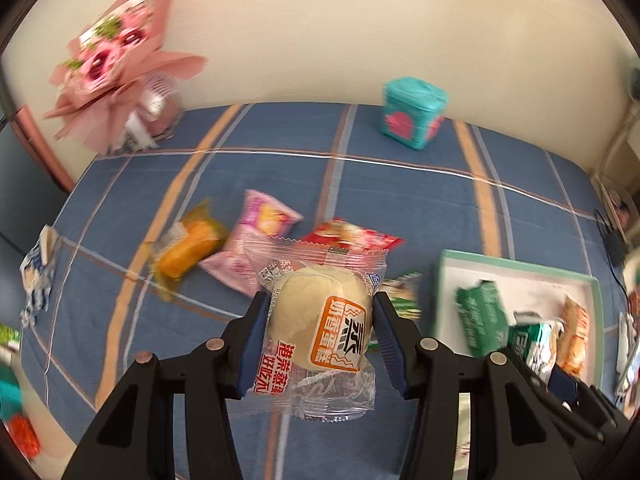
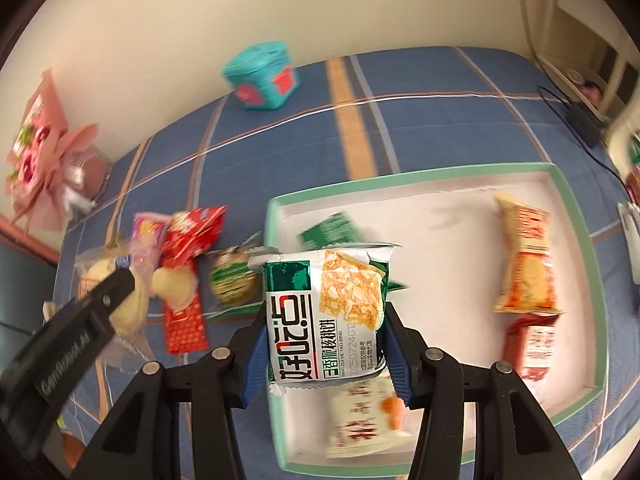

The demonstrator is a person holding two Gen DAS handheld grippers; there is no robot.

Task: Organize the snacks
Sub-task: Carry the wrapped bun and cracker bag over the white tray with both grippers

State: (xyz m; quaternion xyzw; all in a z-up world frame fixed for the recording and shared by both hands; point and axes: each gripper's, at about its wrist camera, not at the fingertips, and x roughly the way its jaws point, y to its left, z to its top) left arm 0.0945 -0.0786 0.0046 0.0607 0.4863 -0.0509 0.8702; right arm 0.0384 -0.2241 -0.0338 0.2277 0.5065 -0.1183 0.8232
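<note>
The left gripper [image 1: 320, 316] is clenched on a cake [image 1: 320, 316], a pale round bun in a clear crinkly wrapper with an orange label and red Chinese writing, held off the bed [image 1: 400, 184] just left of the tray [image 1: 520, 272]. The right gripper [image 2: 324, 320] is clamped on a cracker pack [image 2: 324, 316], a glossy green-and-white pouch printed "XIANG CUI HE TAO BING" and "20250724G12", held over the tray's [image 2: 400, 178] left rim.

The tray is a shallow white rectangle with a mint-green raised edge. Its middle and far part are bare; an orange pack [image 2: 524, 260] lies near its right wall, a red-and-white pack [image 2: 532, 352] just nearer than that, a white pack [image 2: 360, 420] at its near left corner below the held cracker pack, and a green pack [image 2: 332, 230] by the far left rim.

Left of the tray, loose snacks crowd together: a green round pack [image 2: 234, 280], a red pack [image 2: 188, 268], a pink pack [image 1: 256, 240] and a yellow cake [image 1: 188, 248] in clear film. The bed's blue plaid cloth lies open beyond the tray, up to a teal box [image 2: 262, 76] near the cream wall [image 2: 160, 20]. A pink paper bouquet [image 1: 120, 60] stands far left of the tray at the bed's corner.
</note>
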